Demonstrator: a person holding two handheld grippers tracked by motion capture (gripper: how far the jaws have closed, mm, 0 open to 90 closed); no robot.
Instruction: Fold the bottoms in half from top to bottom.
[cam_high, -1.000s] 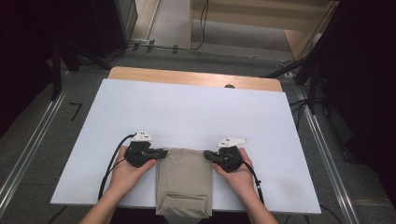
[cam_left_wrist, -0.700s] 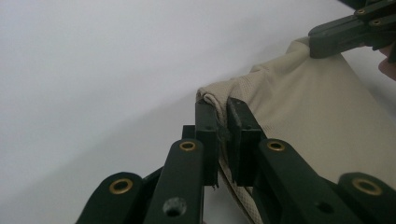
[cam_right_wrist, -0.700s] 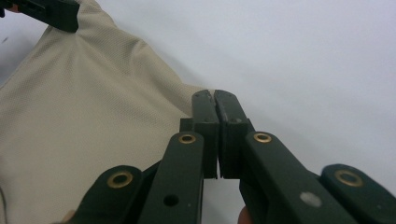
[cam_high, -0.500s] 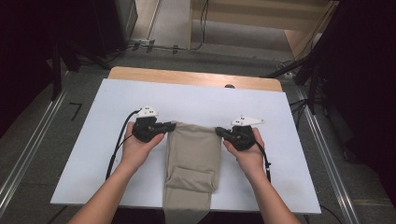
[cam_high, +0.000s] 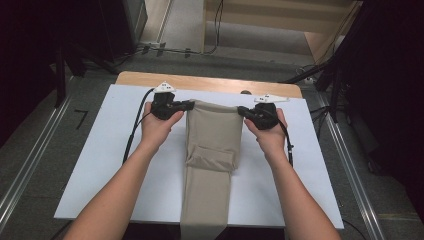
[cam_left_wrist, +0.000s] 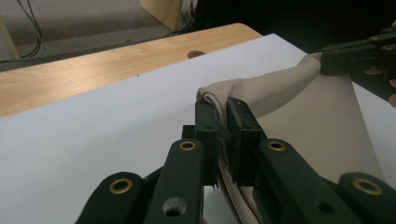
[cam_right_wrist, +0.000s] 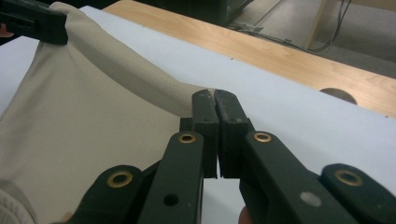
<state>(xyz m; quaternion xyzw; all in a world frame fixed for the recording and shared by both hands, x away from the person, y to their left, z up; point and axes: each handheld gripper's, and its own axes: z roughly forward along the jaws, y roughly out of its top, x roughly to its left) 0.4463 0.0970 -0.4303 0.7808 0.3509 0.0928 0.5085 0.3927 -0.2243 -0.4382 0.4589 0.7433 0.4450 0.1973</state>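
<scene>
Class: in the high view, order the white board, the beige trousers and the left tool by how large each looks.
1. white board
2. beige trousers
3. left tool, clamped on the trousers' corner.

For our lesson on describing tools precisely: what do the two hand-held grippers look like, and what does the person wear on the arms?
Each gripper, left and right, is black, with two flat-faced jaws on linked bars fixed by brass-coloured rivets. A pale grey three-cornered plate sits on top of each, and a black cable trails back from it. The forearms are bare: no sleeves, gloves or watch.
</scene>
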